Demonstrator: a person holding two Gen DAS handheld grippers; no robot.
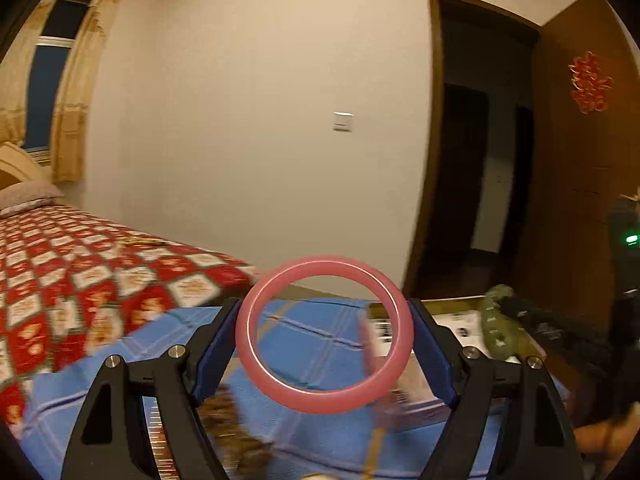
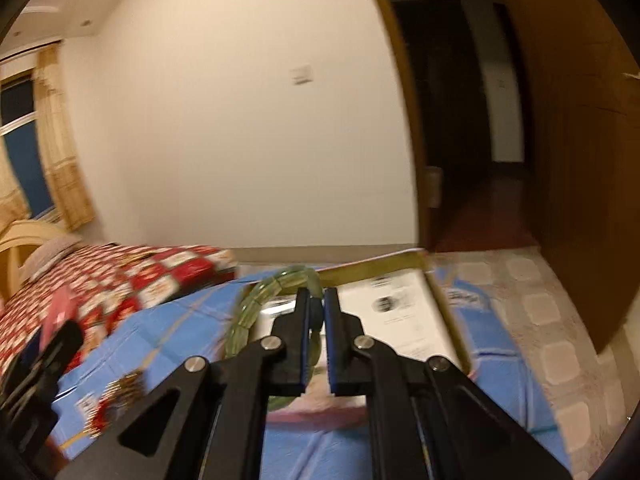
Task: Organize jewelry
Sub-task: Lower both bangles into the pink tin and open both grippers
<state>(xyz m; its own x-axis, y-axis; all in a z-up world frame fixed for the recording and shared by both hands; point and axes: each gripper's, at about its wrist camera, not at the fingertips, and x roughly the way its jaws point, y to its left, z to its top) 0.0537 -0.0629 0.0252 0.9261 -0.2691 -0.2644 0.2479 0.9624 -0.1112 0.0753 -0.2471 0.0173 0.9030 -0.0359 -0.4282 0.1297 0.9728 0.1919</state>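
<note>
Bangle point(image 1: 324, 335) across left hand-held gripper point(image 1: 324, 336)

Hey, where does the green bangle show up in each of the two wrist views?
Left wrist view: the green bangle is at the right edge, seen edge-on, gripped by the right tongs.
Right wrist view: lower centre, a green ring pinched in the shut right tongs.
Shared landmark: the white wall switch.
</note>
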